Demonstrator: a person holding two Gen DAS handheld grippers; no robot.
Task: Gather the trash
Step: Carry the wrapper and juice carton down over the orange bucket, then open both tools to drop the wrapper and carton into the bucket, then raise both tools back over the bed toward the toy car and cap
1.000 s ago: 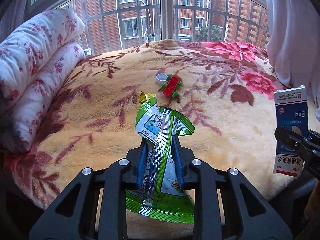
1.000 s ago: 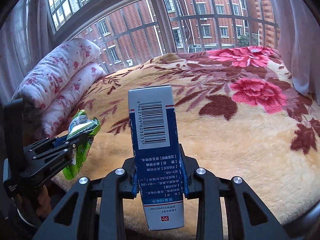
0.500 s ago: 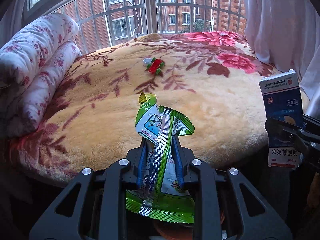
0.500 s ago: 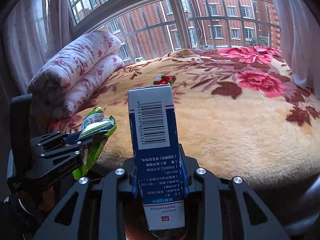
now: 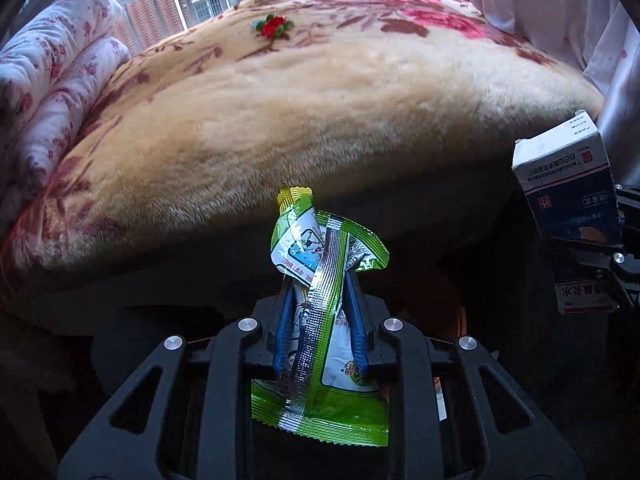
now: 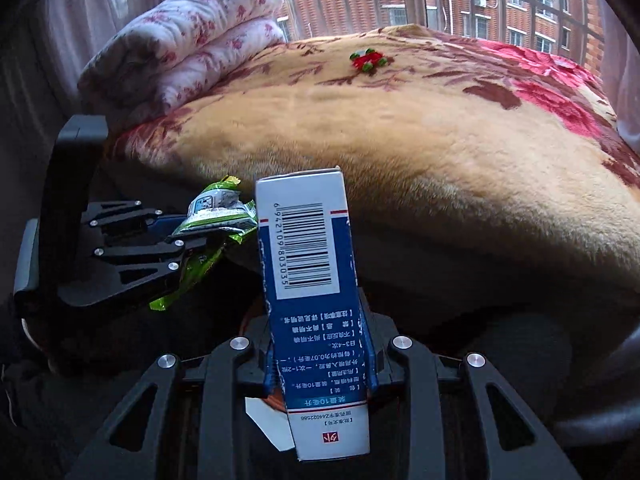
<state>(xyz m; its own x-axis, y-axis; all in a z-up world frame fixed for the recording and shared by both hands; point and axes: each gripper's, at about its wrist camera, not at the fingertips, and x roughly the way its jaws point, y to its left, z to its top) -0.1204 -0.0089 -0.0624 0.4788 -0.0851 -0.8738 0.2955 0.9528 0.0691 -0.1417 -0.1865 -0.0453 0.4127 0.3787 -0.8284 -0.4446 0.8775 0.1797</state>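
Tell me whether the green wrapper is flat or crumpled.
Crumpled: the green wrapper, clamped in the left claw, twists and folds over at its top.

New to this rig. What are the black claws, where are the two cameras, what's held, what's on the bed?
No robot here: a person carries a two-finger claw in each hand, each with a fisheye camera looking along its fingers. One picture comes from the left claw, the other from the right. The left gripper is clamped on a green snack wrapper. The right gripper is clamped on a blue and white carton. Each claw shows at the edge of the other's picture. Ahead is a bed with a floral blanket; a small red and green toy lies on it, and a folded quilt sits at its left.
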